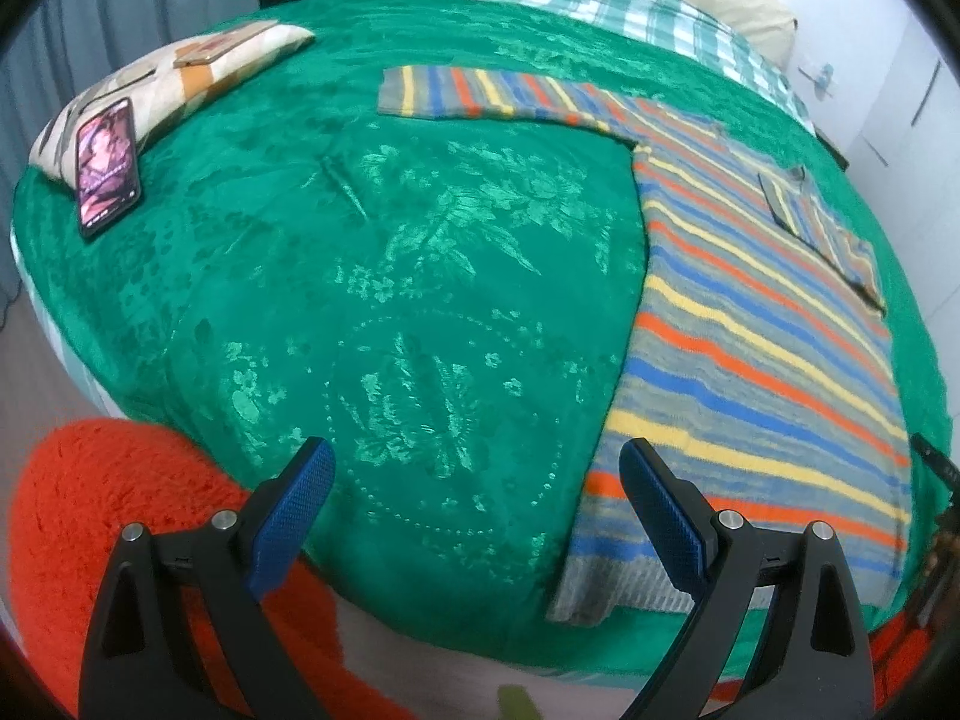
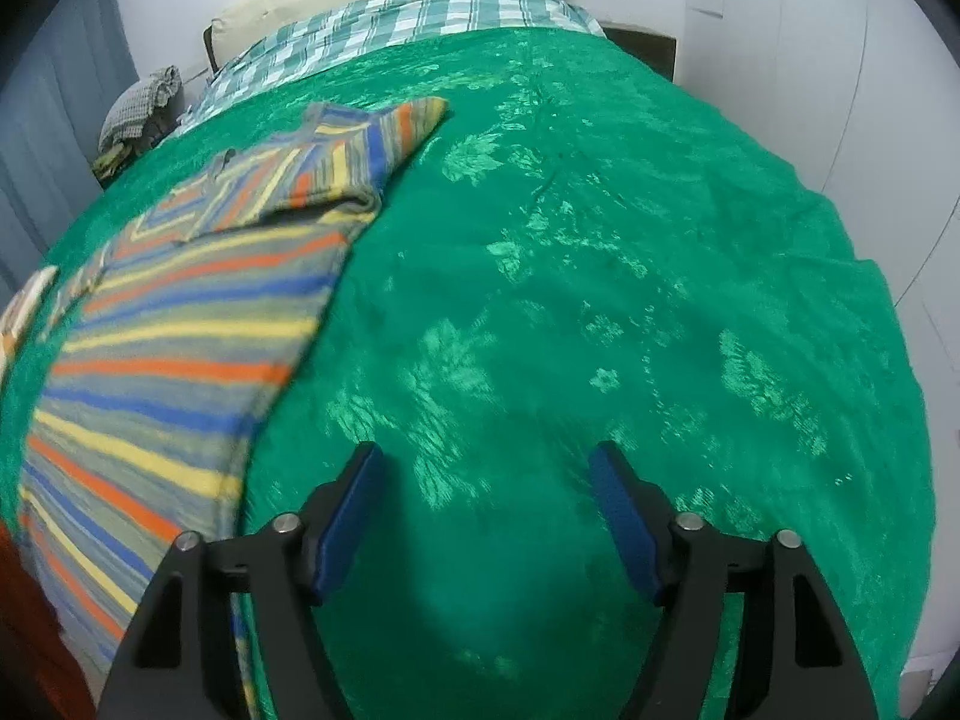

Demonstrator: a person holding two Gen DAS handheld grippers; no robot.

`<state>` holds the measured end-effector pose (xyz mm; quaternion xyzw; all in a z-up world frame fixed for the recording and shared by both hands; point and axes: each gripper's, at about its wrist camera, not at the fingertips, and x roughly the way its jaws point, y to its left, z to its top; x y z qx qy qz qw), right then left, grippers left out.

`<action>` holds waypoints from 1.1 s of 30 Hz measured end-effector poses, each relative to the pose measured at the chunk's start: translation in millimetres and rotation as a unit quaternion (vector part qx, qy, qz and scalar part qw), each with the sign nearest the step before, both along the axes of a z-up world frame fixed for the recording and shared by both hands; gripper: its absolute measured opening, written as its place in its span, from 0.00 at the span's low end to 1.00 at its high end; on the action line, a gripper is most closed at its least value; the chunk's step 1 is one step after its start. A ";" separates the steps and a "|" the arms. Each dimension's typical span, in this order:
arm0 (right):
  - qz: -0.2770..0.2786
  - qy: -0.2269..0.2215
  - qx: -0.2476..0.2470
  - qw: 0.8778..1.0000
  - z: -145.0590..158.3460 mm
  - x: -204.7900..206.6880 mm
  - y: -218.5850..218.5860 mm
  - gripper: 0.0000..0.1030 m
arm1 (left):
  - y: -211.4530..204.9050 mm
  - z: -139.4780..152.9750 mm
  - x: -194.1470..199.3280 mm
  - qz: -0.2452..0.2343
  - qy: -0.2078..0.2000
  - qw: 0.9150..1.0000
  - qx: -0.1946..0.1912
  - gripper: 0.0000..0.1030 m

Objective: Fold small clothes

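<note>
Take the striped knit sweater (image 1: 762, 324) in grey, orange, blue and yellow as your landmark: it lies flat on the green floral-patterned bedspread (image 1: 384, 276), its hem at the near edge of the bed and its collar toward the far end. To the sweater's left you have a wide stretch of bare bedspread, crossed only by one sleeve spread straight out from the shoulder. To its right, the right wrist view shows another broad open run of bedspread (image 2: 600, 300) reaching the bed's far side edge, and the other sleeve folded in over the sweater (image 2: 180, 330) near the collar.

Your left gripper (image 1: 477, 471) is spread wide with nothing between its blue pads; it hangs at the near bed edge, just left of the sweater's hem corner, not touching it. Your right gripper (image 2: 486, 474) is likewise spread and empty, over bare bedspread just right of the sweater's side edge.

Only the left view shows the black smartphone (image 1: 108, 165) with a lit screen, leaning on a cream patterned pillow (image 1: 174, 84) far left of the sweater, and the fuzzy red rug (image 1: 120, 540) below the bed edge. Both views show the green-and-white checked sheet (image 2: 408, 18) beyond the collar.
</note>
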<state>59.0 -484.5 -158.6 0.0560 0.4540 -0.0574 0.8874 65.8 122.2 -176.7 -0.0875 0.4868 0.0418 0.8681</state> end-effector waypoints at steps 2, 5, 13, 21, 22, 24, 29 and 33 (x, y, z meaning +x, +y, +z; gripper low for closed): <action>-0.001 -0.003 -0.002 1.000 -3.1 -3.3 2.2 0.76 | -0.6 0.6 -1.1 -0.002 -0.001 1.000 0.001 0.94; -0.001 0.004 -0.009 1.000 -4.7 -1.4 7.6 0.78 | 0.8 0.2 -0.9 0.001 0.003 1.000 -0.004 0.94; 0.050 0.032 0.001 0.998 40.3 67.4 47.4 0.76 | 8.3 -4.2 4.2 0.011 0.016 0.999 -0.034 0.94; 0.138 0.062 0.041 0.988 79.6 215.9 155.2 0.49 | 9.4 -4.9 4.3 0.014 0.017 0.999 -0.039 0.94; 0.136 0.066 0.033 0.988 75.0 229.7 166.6 0.49 | 11.3 -5.3 4.8 0.015 0.018 0.999 -0.042 0.94; 0.141 0.074 0.039 0.986 63.0 248.4 186.6 0.49 | 15.2 -6.3 5.9 0.020 0.020 0.998 -0.050 0.94; 0.175 0.093 -0.002 0.980 25.8 260.9 245.4 0.39 | 21.3 -8.0 9.2 0.025 0.024 0.998 -0.060 0.94; 0.140 0.128 -0.059 0.980 -4.3 261.5 257.5 0.15 | 23.3 -8.3 8.7 0.026 0.025 0.997 -0.063 0.94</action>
